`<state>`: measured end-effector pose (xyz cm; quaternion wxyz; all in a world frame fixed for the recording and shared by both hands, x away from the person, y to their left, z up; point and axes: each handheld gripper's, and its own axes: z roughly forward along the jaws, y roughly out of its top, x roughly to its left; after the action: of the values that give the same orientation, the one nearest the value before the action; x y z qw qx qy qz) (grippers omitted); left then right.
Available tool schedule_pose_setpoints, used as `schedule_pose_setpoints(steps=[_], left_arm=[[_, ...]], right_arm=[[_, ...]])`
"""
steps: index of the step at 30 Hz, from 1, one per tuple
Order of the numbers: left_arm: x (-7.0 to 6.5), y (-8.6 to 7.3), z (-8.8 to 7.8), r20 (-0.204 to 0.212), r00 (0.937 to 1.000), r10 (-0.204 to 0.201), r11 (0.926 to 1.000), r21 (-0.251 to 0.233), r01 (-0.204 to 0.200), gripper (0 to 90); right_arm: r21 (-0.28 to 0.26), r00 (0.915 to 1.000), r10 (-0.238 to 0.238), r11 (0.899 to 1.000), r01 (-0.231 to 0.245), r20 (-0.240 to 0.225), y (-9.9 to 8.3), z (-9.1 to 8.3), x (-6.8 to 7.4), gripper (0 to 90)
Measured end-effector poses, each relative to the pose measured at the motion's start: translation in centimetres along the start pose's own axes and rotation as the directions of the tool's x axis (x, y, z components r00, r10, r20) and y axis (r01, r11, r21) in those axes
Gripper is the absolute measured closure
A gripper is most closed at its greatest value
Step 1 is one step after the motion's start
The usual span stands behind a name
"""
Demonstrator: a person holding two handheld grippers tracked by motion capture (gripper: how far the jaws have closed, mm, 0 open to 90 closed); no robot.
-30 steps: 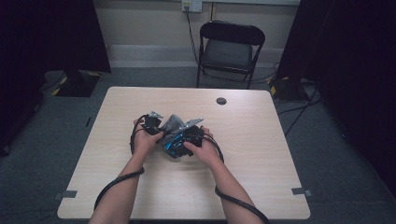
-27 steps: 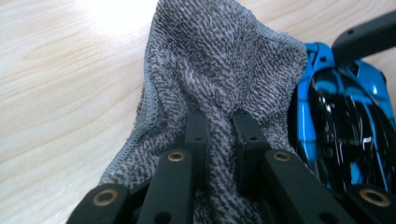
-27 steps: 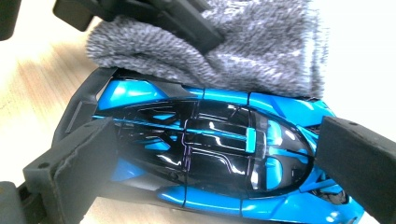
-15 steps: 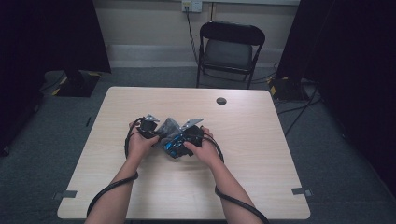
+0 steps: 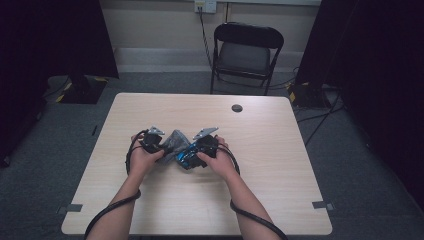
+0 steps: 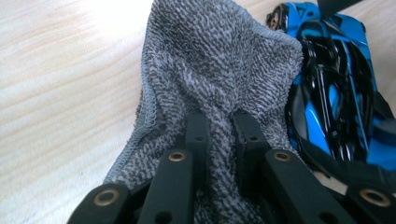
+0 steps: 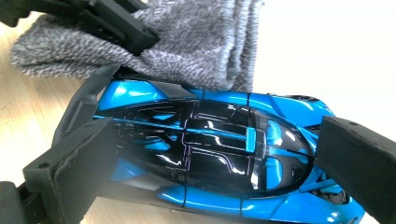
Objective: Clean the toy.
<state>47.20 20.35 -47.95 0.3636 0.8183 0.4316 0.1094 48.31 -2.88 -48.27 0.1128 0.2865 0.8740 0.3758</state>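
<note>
step: wiping the blue toy car (image 7: pixel 219 154) with the grey cloth (image 6: pixel 210 70)
left claw (image 6: pixel 219 126): pinching cloth, touching the car
right claw (image 7: pixel 224 154): clamping car, on tabletop (image 5: pixel 280 150)
next: likely rub across the car's body

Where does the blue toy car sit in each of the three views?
High view: blue toy car at table centre, between both hands.
Left gripper view: along the right edge, beside the grey cloth.
Right gripper view: centre, between the right gripper's fingers.
Shared landmark: the grey cloth touching the car.
</note>
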Motion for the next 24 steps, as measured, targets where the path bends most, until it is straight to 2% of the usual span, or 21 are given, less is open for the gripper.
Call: schedule_pose_setpoints(steps=[9,24], left_arm=[[-0.4,-0.8,-1.0,0.001,1.0000,0.005,1.0000,0.005,-0.005,79.1],[-0.7,-2.3,-2.9,0.009,0.9999,-0.012,0.9998,0.015,0.012,79.4]], right_arm=[[-0.004,1.0000,0.001,1.000,-0.001,0.001,-0.1,0.0,0.0,0.0],[-0.009,1.0000,-0.004,1.000,0.004,0.001,-0.1,0.0,-0.1,0.0]])
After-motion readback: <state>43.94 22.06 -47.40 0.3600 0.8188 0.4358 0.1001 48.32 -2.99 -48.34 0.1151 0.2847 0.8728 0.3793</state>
